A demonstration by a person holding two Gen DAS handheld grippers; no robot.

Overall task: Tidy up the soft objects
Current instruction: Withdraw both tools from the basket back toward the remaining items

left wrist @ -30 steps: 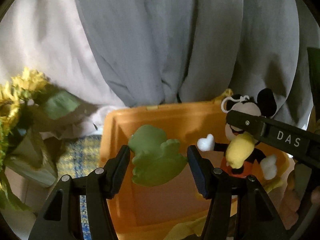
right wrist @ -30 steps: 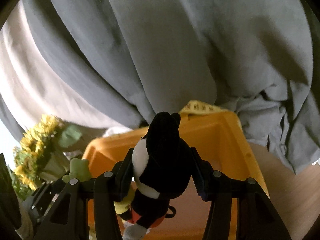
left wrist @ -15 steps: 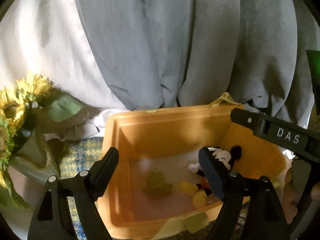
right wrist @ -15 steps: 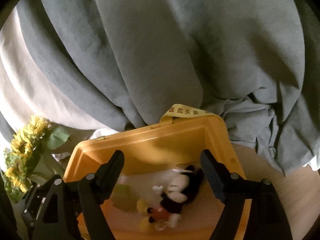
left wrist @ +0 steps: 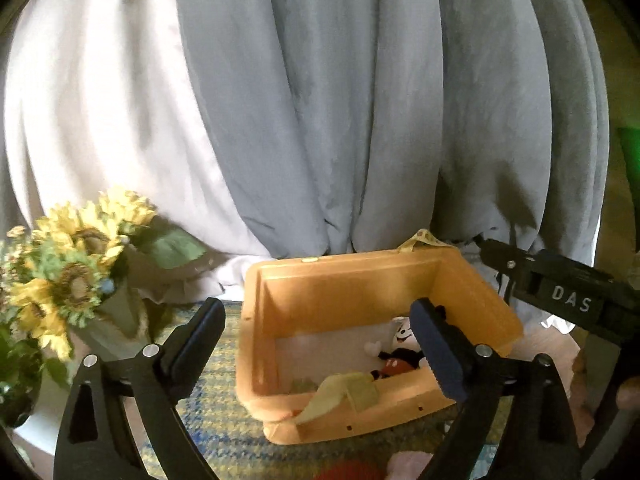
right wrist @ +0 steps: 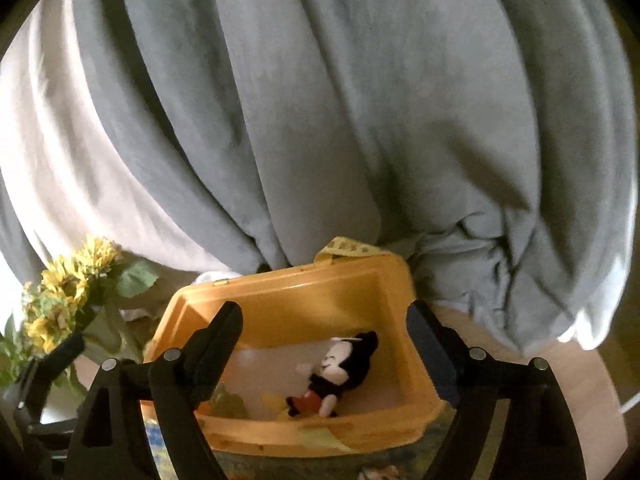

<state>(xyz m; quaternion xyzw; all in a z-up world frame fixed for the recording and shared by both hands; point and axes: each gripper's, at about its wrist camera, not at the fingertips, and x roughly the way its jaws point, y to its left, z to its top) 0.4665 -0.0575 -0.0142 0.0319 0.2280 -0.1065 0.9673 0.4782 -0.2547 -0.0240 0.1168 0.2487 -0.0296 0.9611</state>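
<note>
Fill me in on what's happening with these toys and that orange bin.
A person with a gripper in each hand is sorting soft toys into the orange bin. The Mickey Mouse plush and a green plush lie inside it. The left gripper and right gripper are both open and empty, held above the bin's near side.

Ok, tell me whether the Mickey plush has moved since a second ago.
Yes. The Mickey plush was clamped in the right gripper above the orange bin; it now lies down inside the bin, on its floor.
</note>
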